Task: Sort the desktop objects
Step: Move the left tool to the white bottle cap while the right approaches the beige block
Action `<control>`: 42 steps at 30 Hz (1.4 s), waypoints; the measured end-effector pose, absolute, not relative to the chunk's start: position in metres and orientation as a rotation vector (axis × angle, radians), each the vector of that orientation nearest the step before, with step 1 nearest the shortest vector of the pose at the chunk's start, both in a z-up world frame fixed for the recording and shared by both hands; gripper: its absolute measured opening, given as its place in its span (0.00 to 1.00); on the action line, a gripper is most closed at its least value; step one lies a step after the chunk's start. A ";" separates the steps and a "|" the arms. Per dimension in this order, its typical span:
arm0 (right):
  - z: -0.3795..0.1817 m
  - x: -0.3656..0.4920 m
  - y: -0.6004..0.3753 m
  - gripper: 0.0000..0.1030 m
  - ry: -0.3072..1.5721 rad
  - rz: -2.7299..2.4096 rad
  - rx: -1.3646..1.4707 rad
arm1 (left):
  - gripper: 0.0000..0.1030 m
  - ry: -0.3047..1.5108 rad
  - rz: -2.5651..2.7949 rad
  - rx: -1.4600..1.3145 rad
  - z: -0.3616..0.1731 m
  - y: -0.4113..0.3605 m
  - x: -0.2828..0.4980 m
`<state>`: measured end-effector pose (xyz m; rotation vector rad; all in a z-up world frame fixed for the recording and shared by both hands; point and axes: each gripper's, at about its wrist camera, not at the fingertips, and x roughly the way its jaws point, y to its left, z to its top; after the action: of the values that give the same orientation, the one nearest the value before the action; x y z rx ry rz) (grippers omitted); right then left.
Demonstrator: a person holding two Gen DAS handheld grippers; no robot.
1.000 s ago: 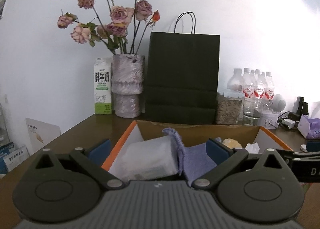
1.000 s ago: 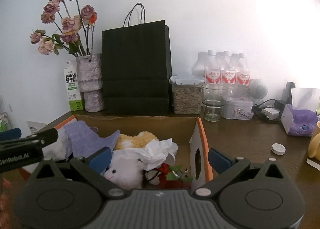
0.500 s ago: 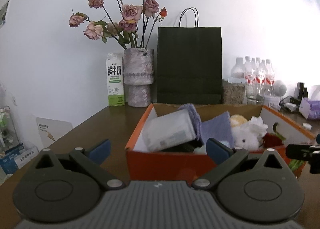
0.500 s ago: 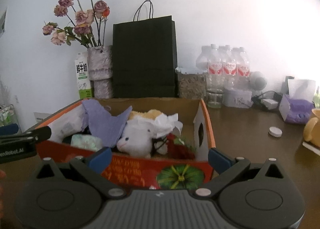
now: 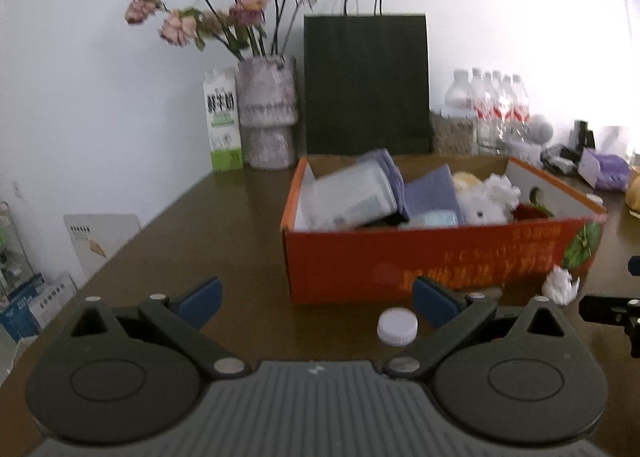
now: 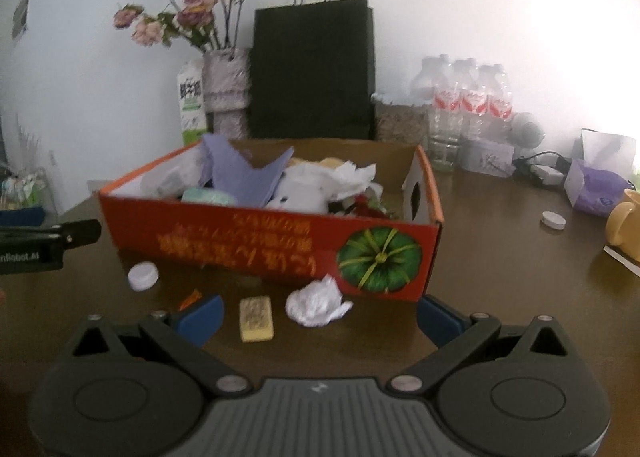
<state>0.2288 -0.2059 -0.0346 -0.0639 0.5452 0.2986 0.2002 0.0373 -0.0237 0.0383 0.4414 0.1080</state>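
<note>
Bottle cap (image 5: 397, 326), crumpled tissue (image 6: 317, 302) and eraser (image 6: 256, 318) lay before the orange box (image 6: 280, 245); both grippers' fingers (image 5: 199, 297) (image 6: 437, 318) gaped empty

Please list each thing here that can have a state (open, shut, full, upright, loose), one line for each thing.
left gripper: open, holding nothing
right gripper: open, holding nothing
orange box: open on top, piled with soft things
white bottle cap: loose on the table, in front of the box
crumpled tissue: loose on the table, by the box
yellow eraser: lying flat on the table
black paper bag: upright
milk carton: upright
</note>
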 end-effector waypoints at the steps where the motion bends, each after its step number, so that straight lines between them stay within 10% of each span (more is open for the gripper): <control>1: -0.036 0.229 -0.204 1.00 0.553 0.298 -0.073 | 1.00 0.456 0.100 0.043 -0.026 0.038 0.201; 17: -0.052 0.243 -0.200 0.99 0.632 0.292 -0.075 | 0.98 0.620 0.040 0.052 -0.049 0.022 0.239; 22: -0.053 0.248 -0.188 0.74 0.650 0.341 -0.086 | 0.78 0.647 0.020 0.030 -0.052 0.022 0.248; 29: -0.052 0.253 -0.178 0.39 0.647 0.383 -0.081 | 0.76 0.661 -0.006 0.007 -0.054 0.023 0.252; 42: -0.053 0.256 -0.168 0.25 0.639 0.416 -0.095 | 0.54 0.649 -0.040 -0.006 -0.054 0.022 0.254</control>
<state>0.2563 -0.1677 -0.0527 -0.0950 0.6391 0.4161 0.2536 0.0217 -0.0539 -0.0061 0.6493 -0.0399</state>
